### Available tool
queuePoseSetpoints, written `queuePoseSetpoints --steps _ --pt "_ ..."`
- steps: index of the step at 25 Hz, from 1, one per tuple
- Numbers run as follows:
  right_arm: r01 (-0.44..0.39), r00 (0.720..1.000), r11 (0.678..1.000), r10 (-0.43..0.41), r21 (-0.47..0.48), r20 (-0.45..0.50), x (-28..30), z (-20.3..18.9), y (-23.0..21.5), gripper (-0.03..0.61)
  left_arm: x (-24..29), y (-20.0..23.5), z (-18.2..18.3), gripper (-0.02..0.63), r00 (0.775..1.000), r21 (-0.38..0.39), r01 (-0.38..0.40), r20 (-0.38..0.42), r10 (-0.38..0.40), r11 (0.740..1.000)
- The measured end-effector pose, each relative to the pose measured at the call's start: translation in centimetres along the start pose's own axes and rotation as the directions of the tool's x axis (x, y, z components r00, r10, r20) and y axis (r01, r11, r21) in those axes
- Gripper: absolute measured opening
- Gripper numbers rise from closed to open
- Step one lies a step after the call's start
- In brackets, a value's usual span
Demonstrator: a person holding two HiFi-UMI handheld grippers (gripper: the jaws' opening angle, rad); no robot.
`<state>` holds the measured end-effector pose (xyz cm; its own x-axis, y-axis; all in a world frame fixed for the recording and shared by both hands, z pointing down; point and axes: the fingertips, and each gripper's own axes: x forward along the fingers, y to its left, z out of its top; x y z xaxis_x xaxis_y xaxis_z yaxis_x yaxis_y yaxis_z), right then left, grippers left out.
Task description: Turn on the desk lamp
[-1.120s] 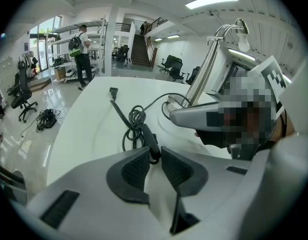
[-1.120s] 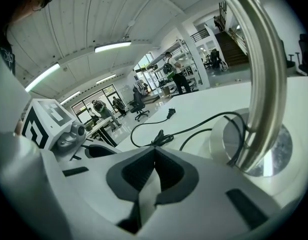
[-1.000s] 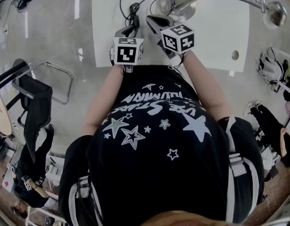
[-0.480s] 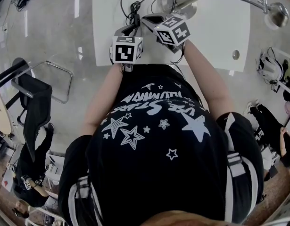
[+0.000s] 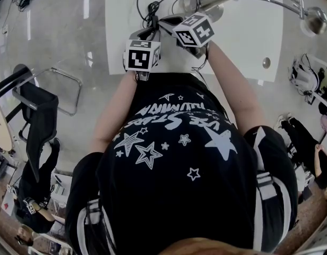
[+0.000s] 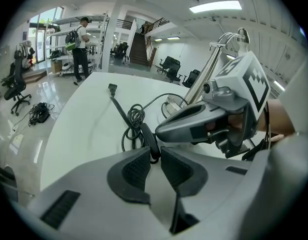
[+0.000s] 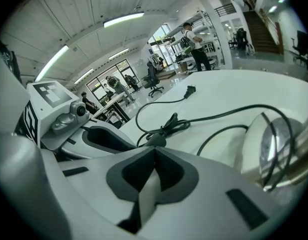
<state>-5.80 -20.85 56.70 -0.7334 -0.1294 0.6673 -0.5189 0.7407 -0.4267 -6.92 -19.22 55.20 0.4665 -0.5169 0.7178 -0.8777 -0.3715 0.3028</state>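
Note:
The chrome desk lamp stands at the back of the white table (image 5: 243,41); its round base (image 5: 206,4) is ahead of me and its head (image 5: 313,19) hangs off to the far right. The lamp's black cord (image 6: 136,115) lies coiled on the table, with an inline switch (image 6: 149,143) on it. My left gripper (image 6: 155,151) is shut on the near end of that switch. My right gripper (image 7: 154,154) is shut with nothing in it, and its tip sits right at the switch (image 7: 156,140) from the right. I cannot tell whether it touches.
The cord's plug (image 6: 112,87) lies loose farther back on the table. A cable hole (image 5: 266,62) is near the table's right front edge. A black chair (image 5: 41,116) stands on the floor to the left. A person with a backpack (image 6: 79,44) stands far beyond the table.
My right gripper has moved forward and left, up to the cord switch and next to the left gripper. The left gripper has stayed where it was.

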Motion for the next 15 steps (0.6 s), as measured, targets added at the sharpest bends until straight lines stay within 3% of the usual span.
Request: queuePoseSetpoints --steps 15 --pt "0.001 0.999 1.000 -0.001 -0.018 -0.051 0.35 0.52 -0.27 0.005 0.10 -0.04 0.16 0.077 0.999 -0.001 0.038 -0.024 -0.038 0.999"
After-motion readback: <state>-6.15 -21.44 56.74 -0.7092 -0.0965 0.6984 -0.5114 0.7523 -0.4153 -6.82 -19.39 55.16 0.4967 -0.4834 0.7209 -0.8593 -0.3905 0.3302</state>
